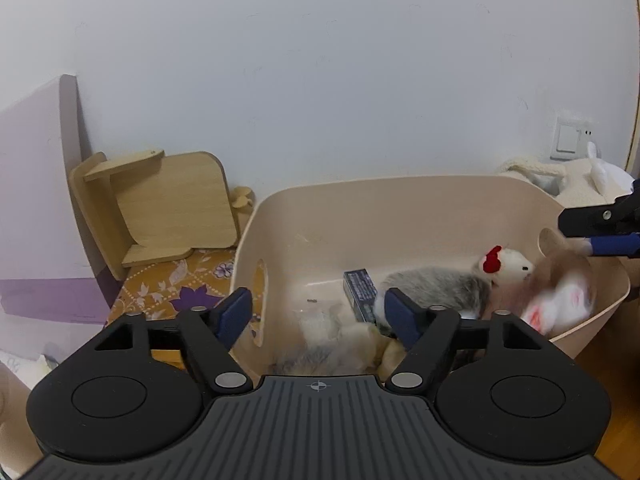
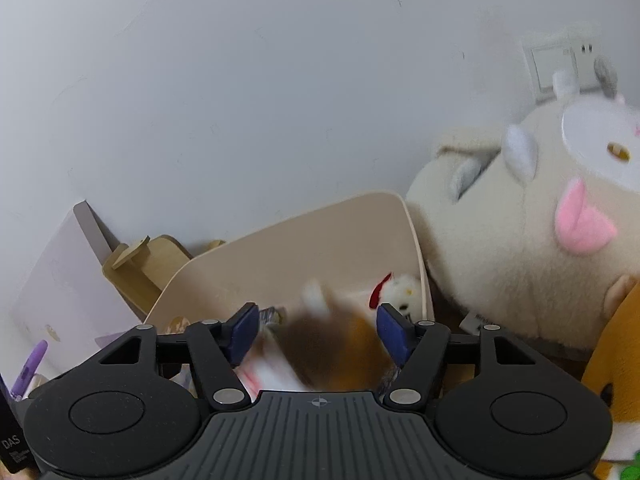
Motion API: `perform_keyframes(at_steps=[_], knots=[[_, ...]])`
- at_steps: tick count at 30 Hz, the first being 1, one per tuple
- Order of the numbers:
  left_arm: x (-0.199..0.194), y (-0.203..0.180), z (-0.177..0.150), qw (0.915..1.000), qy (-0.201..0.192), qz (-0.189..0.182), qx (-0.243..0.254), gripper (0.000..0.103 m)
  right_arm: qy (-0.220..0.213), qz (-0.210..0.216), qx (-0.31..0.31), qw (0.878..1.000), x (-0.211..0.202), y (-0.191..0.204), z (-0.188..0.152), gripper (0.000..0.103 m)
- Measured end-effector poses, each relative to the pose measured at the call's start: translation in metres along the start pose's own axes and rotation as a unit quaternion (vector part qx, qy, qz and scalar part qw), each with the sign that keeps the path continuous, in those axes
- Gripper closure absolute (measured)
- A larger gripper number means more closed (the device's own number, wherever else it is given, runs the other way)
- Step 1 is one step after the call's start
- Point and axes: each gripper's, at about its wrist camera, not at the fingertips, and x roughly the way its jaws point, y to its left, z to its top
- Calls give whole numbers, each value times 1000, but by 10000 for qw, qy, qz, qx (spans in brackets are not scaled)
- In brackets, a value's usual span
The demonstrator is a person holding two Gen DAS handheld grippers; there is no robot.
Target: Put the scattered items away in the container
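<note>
**Both tools open over the bin, brown toy mid-drop**

Left tool: jaws apart, nothing between the pads, hovering over the near-left end of the bin. Right tool: jaws apart too, not pressing on anything. A blurred brown-and-white plush sits in the gap below it; in the left view the same plush is against the bin's right wall, looks like it's falling in.

Already in the bin: grey plush, chick toy with red comb, dark box, pale fluffy stuff near the front.

Risks as I see them:
- Brown plush is close to the right rim. If it bounces or catches the edge, it could tip out onto the floor.
- Right tool is low over the rim; a sloppy pull-back could snag the plush or nudge the bin.
- Big cream plush leans right against the bin's outside wall. Too bulky for an easy grab, may slip from the pads.
</note>
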Motion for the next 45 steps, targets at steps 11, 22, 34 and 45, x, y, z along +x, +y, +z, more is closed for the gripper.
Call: perform_keyframes(at_steps=[11, 22, 34, 45], knots=[[-25, -1, 5, 9998, -121, 62, -133, 18, -377, -145, -302, 9987, -30, 16, 3, 14], [-49, -6, 2, 9995, -207, 35, -222, 17, -430, -267, -395, 9979, -50, 21, -9, 11], [-79, -9, -5, 9993, -272, 67, -254, 17, -417, -413, -594, 9965, -67, 25, -25, 10], [-123, -24, -19, 9982, -590, -28, -139, 16, -834, -412, -1197, 9884, -105, 54, -50, 4]])
